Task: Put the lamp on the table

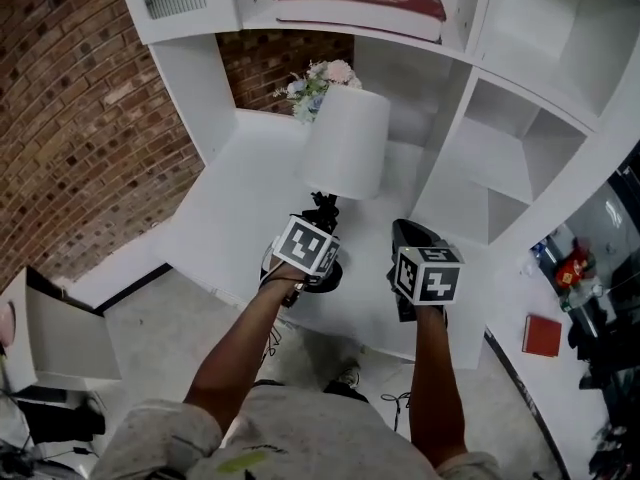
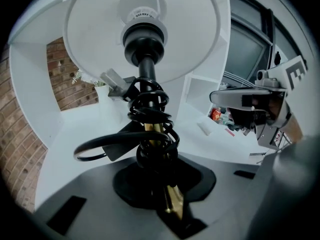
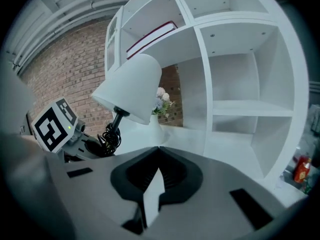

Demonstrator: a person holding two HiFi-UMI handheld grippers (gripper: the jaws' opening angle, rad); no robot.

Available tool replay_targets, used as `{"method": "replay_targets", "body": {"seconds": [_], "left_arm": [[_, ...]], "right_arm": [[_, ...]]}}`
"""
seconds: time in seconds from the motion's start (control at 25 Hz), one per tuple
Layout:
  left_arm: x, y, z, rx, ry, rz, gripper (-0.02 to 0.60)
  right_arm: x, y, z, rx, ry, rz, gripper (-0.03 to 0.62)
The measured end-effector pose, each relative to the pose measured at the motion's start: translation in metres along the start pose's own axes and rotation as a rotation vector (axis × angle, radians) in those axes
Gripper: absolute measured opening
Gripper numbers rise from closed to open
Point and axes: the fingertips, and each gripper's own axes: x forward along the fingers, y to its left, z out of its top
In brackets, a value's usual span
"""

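The left tongs [image 2: 152, 154] clamp the lamp [image 1: 347, 143] by its cord-wrapped stem, tilted mid-frame above the white desk [image 1: 235, 203], while the right tongs [image 3: 159, 149] sit closed and empty, so the top-heavy lamp may pivot, slip, or strike the shelves [image 1: 505, 158] at right.

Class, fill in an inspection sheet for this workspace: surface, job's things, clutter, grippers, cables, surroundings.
Surface: white table, below the shelves.
Job's things: lamp held tilted over the table, not yet set down.
Clutter: flowers at the table's back; red book on a shelf.
Grippers: left gripper shut on the lamp's stem; right gripper shut, nothing seen in it.
Cables: cord wound round the stem.
Surroundings: brick wall; white shelves.
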Motion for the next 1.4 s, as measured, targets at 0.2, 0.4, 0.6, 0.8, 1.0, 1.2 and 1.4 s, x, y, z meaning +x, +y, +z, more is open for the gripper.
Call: {"method": "replay_targets", "body": {"seconds": [0.2,0.4,0.6,0.8,1.0,1.2,1.4], "left_arm": [[0.008,0.001,0.012,-0.029,-0.004,0.038,0.075],[0.014,0.003,0.020,-0.048,-0.005,0.064,0.075],[0.020,0.005,0.029,-0.056,-0.007,0.086,0.075],[0.024,0.010,0.033,-0.059,0.013,0.121,0.075],[0.035,0.006,0.042,-0.069,-0.015,0.095,0.075],[0.042,0.006,0.048,-0.064,-0.026,0.095,0.075],[0.046,0.006,0.052,-0.040,-0.040,0.086,0.075]], "right_arm": [[0.012,-0.014,0.008,-0.017,-0.001,0.046,0.005],[0.022,-0.022,0.017,-0.034,-0.008,0.081,0.005],[0.030,-0.029,0.022,-0.043,-0.010,0.106,0.005],[0.037,-0.036,0.027,-0.049,-0.013,0.118,0.005],[0.041,-0.042,0.030,-0.057,-0.012,0.124,0.005],[0.045,-0.043,0.029,-0.072,-0.005,0.130,0.005],[0.046,-0.042,0.029,-0.084,-0.001,0.129,0.005]]}}
